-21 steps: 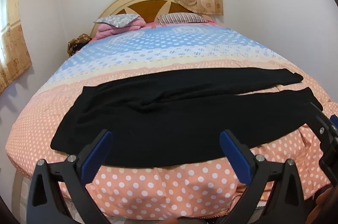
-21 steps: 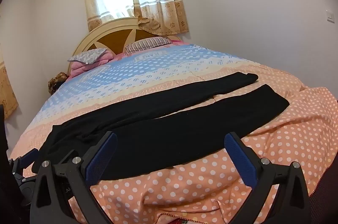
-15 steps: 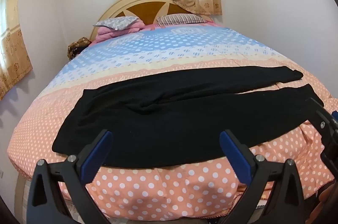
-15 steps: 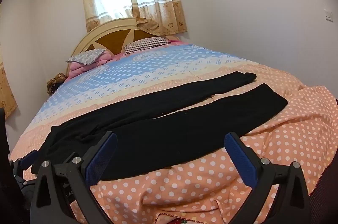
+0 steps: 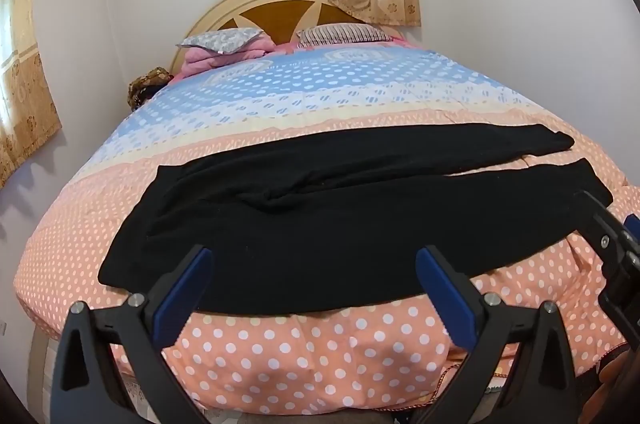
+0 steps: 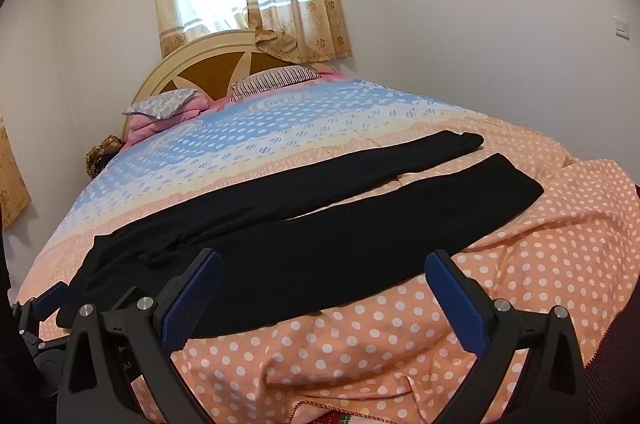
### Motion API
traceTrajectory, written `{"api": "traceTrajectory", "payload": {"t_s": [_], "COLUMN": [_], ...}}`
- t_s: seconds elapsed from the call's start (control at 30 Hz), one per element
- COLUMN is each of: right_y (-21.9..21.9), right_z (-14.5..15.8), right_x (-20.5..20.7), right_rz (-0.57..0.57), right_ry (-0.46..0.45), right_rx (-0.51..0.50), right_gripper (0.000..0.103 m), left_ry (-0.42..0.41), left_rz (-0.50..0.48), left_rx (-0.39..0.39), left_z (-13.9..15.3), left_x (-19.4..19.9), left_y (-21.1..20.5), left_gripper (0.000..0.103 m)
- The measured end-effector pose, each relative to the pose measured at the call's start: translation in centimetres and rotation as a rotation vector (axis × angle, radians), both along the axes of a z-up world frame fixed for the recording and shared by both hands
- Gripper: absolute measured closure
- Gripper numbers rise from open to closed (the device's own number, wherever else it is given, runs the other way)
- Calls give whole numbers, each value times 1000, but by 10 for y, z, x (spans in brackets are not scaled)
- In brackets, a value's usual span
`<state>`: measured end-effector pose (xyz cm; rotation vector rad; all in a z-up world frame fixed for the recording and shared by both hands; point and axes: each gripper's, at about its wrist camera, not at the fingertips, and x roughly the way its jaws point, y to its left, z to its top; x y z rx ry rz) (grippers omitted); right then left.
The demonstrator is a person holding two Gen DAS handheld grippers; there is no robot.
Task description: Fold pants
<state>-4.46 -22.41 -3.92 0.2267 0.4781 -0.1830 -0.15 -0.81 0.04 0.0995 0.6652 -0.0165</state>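
Black pants point(image 5: 320, 216) lie flat across the foot end of the bed, waist to the left, both legs stretched to the right with a narrow gap between them; they also show in the right wrist view point(image 6: 304, 236). My left gripper point(image 5: 314, 264) is open and empty, just in front of the pants' near edge. My right gripper point(image 6: 324, 270) is open and empty, in front of the near leg. The right gripper shows at the right edge of the left wrist view point(image 5: 616, 248); the left gripper shows at the left edge of the right wrist view point(image 6: 36, 308).
The bed has a polka-dot cover point(image 5: 320, 352), peach near me and blue further back. Pillows point(image 5: 224, 40) and a folded pink blanket lie by the headboard point(image 5: 276, 12). A curtained window is behind it. White walls stand on both sides.
Both grippers have dropped slightly and tilted up a little, so the bed sits lower in view. The pants have not moved. Both stay open.
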Motion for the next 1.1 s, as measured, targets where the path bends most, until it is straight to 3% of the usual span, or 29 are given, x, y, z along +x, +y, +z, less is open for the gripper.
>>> {"api": "traceTrajectory", "payload": {"t_s": [1.1], "right_y": [3], "right_z": [-2], "right_x": [3], "right_rz": [6], "right_ry": [14], "right_rx": [3], "right_gripper": [1], "left_ry": [25], "left_rz": [9], "left_rx": [-15], "left_z": [-8], "left_x": [5], "left_y": [9], "left_gripper": [0]}}
